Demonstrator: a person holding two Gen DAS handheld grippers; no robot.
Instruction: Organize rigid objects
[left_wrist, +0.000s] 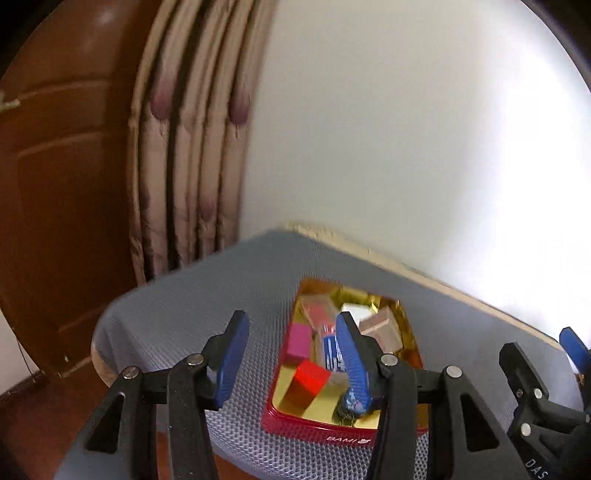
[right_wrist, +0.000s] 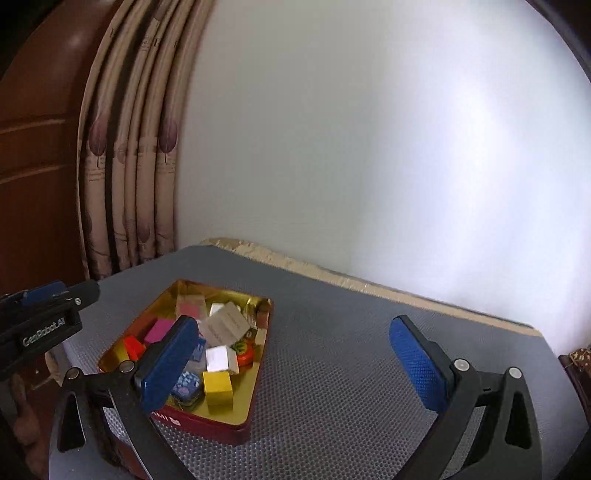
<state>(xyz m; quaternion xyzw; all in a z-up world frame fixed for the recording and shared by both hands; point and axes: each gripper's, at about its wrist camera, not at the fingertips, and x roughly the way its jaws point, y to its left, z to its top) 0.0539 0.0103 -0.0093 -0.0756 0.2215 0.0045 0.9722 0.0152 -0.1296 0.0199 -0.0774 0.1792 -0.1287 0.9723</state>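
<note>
My right gripper (right_wrist: 291, 360) hangs with jaws wide apart and empty, just beside the red tin (right_wrist: 207, 424). My left gripper (left_wrist: 288, 360), part open, holds nothing. The blocks (right_wrist: 218, 386) sit inside the tin; beyond it the mat (right_wrist: 351, 332) is bare. Sorting looks finished; next, I'd back away.

We see bare table (right_wrist: 351, 369) right of the red tin (right_wrist: 207, 424), free to pass. The tin is crowded with blocks (right_wrist: 218, 386). Wall (right_wrist: 369, 147) closes the back, curtain (right_wrist: 129, 166) far left.
</note>
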